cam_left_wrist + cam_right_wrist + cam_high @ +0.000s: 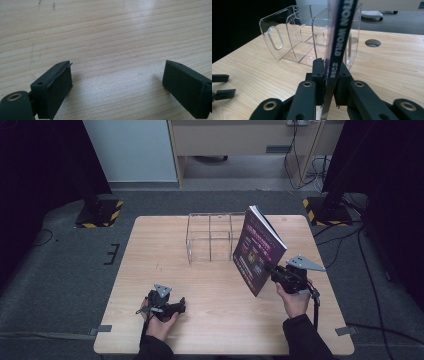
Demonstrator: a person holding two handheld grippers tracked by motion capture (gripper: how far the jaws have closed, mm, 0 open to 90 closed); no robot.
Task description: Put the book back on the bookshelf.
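A magazine with a dark purple cover is held tilted above the wooden table, at the right of a clear plastic rack with dividers. My right gripper is shut on the magazine's lower edge; in the right gripper view the pads clamp its spine, with the rack just behind. My left gripper lies low at the table's front left, jaws wide apart. In the left gripper view its gripper has only bare wood between the fingers.
The rack stands at the table's far middle. A round cable hole sits in the tabletop near the far right. Black stands with yellow-striped bases flank the table on the floor. Bare wood lies between both hands.
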